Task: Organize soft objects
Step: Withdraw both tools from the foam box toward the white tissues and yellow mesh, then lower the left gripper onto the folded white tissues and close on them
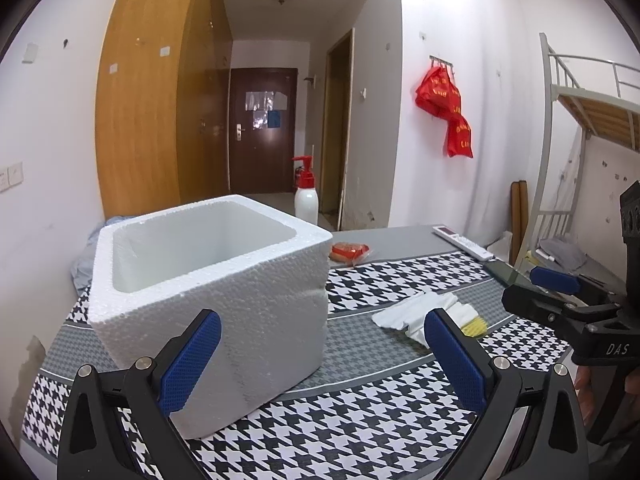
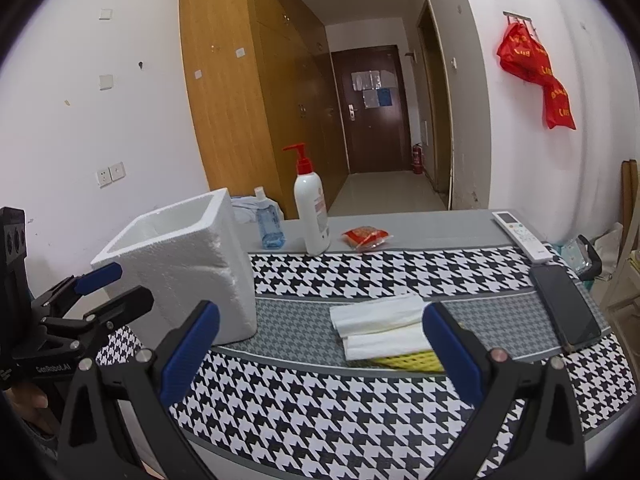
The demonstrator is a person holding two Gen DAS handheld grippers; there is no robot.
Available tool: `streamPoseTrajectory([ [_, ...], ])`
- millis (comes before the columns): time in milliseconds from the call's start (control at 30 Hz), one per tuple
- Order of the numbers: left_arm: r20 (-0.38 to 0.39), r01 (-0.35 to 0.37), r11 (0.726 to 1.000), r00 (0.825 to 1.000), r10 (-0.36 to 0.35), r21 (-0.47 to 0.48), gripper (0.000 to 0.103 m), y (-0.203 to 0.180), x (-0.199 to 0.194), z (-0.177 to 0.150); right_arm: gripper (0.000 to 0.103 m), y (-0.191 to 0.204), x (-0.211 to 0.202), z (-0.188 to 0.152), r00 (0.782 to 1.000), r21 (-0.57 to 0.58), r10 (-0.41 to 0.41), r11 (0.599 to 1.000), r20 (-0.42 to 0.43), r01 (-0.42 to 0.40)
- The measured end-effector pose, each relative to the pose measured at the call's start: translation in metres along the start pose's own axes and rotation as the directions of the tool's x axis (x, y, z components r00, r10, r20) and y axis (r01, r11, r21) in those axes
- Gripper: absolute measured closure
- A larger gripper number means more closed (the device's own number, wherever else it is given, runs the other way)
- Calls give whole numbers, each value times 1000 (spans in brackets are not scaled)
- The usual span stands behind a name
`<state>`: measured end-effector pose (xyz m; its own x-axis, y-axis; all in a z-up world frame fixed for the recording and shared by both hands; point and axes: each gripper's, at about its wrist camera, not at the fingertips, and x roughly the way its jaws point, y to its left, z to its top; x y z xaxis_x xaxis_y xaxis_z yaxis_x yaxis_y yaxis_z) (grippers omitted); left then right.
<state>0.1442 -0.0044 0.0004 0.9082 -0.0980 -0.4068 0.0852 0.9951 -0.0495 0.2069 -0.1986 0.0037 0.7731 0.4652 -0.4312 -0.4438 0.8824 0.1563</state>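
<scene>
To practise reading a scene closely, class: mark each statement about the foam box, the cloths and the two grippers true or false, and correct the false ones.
1. The white foam box already holds cloths. False: what shows of its inside is empty.
2. The folded white cloths lie on the houndstooth table cover. True.
3. The right gripper is shut on a cloth. False: its fingers are spread and hold nothing.
4. The left gripper is open, close to the foam box. True.
5. The pump bottle lies on its side. False: it stands upright.
</scene>
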Motion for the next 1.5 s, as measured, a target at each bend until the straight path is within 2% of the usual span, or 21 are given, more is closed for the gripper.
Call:
streamPoseTrajectory([
  [867,-73,112,992,992,-107,65,1,-50,43,-1,0,-55,-6,-23,994,67,-102,992,-40,105],
  [1200,-131,158,984,981,-146,88,1,-68,67,3,0,-74,-2,-28,991,80,-120,989,-54,124],
  [1367,-176,190,978,969,-174,81,1,-76,82,1,0,-81,1,-31,992,90,-113,989,-59,118],
  [1500,-190,191,978,967,-172,88,1,-79,89,-1,0,-88,4,-32,991,93,-116,988,-63,122],
])
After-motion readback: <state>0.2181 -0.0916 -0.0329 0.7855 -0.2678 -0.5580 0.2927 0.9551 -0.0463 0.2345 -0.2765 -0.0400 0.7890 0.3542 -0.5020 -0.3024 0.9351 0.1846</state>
